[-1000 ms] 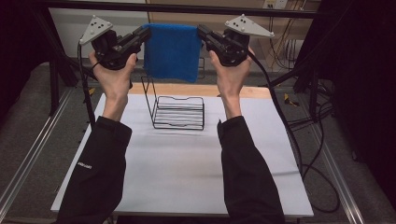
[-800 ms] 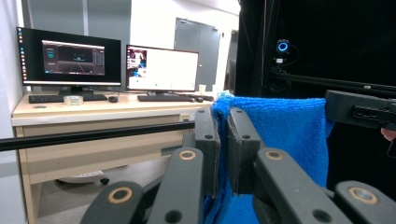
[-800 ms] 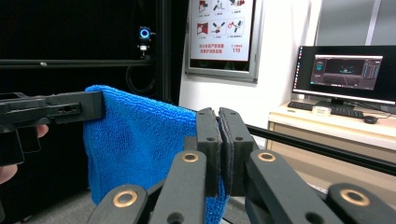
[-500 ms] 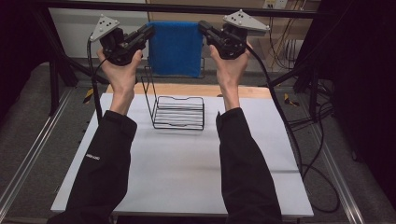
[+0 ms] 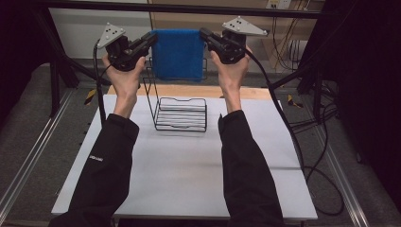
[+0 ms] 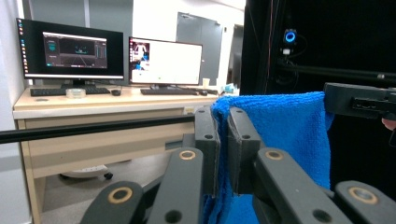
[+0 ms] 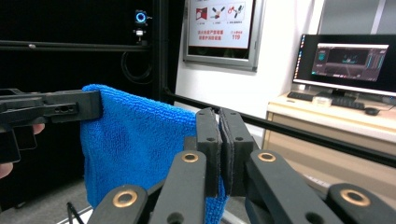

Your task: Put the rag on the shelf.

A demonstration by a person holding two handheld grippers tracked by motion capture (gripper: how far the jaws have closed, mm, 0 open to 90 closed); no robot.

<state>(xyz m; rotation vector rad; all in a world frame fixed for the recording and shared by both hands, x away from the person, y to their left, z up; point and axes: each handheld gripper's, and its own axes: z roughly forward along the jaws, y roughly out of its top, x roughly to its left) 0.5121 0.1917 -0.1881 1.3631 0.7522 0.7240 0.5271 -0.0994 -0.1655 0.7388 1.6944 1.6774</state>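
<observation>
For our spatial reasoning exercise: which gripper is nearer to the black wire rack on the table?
Left. The left gripper hangs just above the black wire rack's tall upright side; the right gripper is above and farther right.

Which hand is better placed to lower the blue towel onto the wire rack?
Neither alone. The left hand-held gripper and right hand-held gripper each pinch a top corner of the blue towel above the wire rack; lower both together.

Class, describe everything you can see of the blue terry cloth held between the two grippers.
The blue terry cloth is fluffy, looped fabric, plain and clean. It hangs flat like a curtain, stretched by its top corners: the left gripper pinches one, the right gripper the other. Its lower edge dangles above the black wire rack.
</observation>
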